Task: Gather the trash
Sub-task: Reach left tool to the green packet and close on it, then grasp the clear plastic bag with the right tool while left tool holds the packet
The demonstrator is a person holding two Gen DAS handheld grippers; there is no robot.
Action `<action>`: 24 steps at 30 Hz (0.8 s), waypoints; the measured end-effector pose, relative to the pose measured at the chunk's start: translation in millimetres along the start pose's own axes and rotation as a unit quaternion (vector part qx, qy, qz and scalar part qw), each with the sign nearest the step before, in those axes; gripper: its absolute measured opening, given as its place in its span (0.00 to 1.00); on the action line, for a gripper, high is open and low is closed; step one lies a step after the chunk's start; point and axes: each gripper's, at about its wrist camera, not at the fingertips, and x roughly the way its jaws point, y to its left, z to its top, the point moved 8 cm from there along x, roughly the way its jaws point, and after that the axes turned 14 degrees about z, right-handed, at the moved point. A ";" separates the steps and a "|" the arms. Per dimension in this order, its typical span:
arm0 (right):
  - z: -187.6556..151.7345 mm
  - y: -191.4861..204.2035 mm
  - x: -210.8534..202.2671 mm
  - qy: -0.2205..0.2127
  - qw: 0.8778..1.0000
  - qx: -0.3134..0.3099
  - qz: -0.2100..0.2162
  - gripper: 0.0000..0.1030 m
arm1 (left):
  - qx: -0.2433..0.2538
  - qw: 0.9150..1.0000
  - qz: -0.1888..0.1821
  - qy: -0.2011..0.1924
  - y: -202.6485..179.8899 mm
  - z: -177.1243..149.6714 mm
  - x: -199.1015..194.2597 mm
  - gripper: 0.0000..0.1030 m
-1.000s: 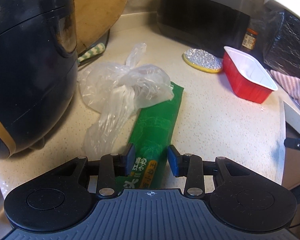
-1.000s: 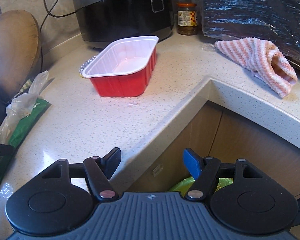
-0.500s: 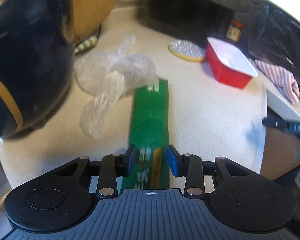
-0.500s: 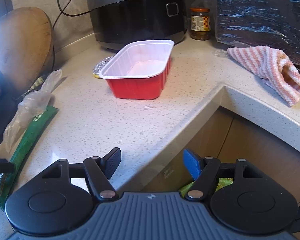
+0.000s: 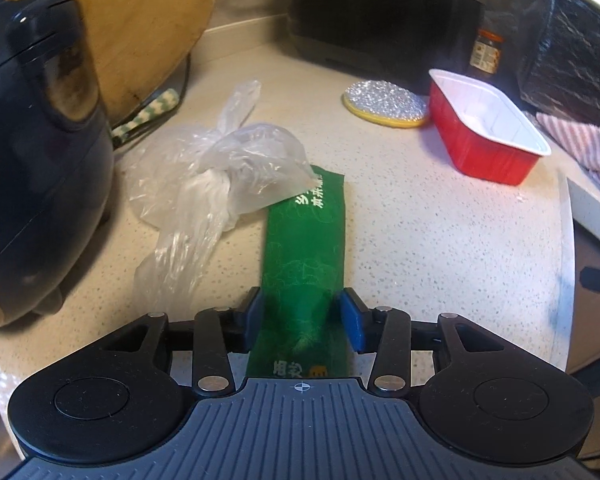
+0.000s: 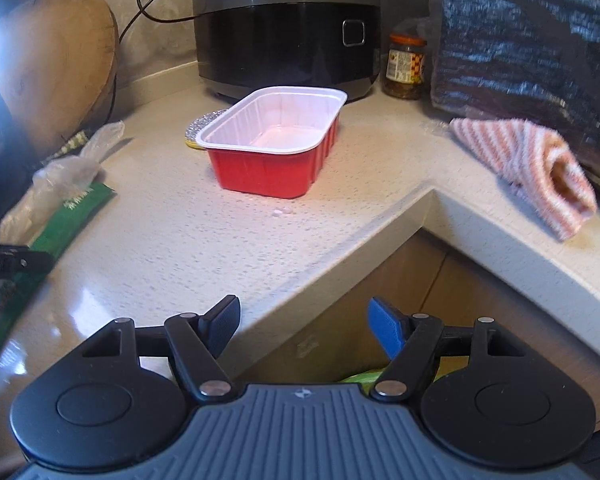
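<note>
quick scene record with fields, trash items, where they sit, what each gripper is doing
surface: counter
trash 1: green wrapper, flat on counter, near end between the left gripper's pads
trash 2: clear bag, crumpled, overlapping wrapper's far end
trash 3: red tray, upright, looks empty
left gripper: jaws have just been opening, straddling wrapper, pads not visibly pressing
right gripper: open, empty, over counter edge
other: striped cloth, jar

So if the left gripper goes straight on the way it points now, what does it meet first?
The green wrapper: it already lies between the open jaws of the left gripper, which have just been opening, and runs straight ahead. Beyond it, likely the clear plastic bag resting on its far end; depth is hard to judge.
</note>
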 end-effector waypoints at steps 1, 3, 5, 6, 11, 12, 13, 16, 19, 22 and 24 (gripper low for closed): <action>1.0 -0.2 -0.1 0.000 1.000 -0.005 -0.002 0.70 | 0.009 1.000 0.002 0.000 -1.0 -0.5 0.2 0.47; 5.5 -0.3 0.4 -0.002 1.000 -0.011 -0.001 0.71 | 0.019 1.000 0.005 0.004 -2.2 -3.3 -1.1 0.47; 13.4 1.8 1.8 -0.007 1.000 -0.017 0.004 0.74 | 0.016 1.000 0.005 0.006 -1.2 -6.2 -3.2 0.40; 19.0 3.9 3.8 -0.010 1.000 -0.022 0.008 0.74 | 0.012 1.000 0.010 0.005 1.0 -8.8 -6.8 0.34; 54.1 34.2 17.8 -0.022 0.997 -0.051 0.062 0.75 | -0.066 0.998 -0.007 -0.019 26.0 -16.5 -34.3 0.18; 61.9 43.8 20.5 -0.024 0.995 -0.058 0.077 0.75 | -0.083 0.996 -0.004 -0.024 32.8 -19.4 -42.2 0.18; 69.4 54.4 23.9 -0.026 0.993 -0.065 0.093 0.75 | -0.099 0.995 0.001 -0.028 39.0 -23.2 -50.0 0.18; 90.2 90.5 40.0 -0.018 0.985 -0.078 0.150 0.76 | -0.128 0.991 0.006 -0.033 49.0 -36.7 -70.2 0.17; 108.3 129.5 62.6 0.007 0.975 -0.082 0.209 0.76 | -0.137 0.990 0.011 -0.035 50.4 -50.4 -86.5 0.17; 123.3 171.3 84.2 0.025 0.963 -0.095 0.252 0.77 | -0.150 0.988 0.016 -0.038 54.0 -61.4 -100.3 0.17; 131.2 197.0 103.0 0.040 0.957 -0.107 0.268 0.79 | -0.168 0.985 0.021 -0.038 62.4 -67.8 -105.9 0.17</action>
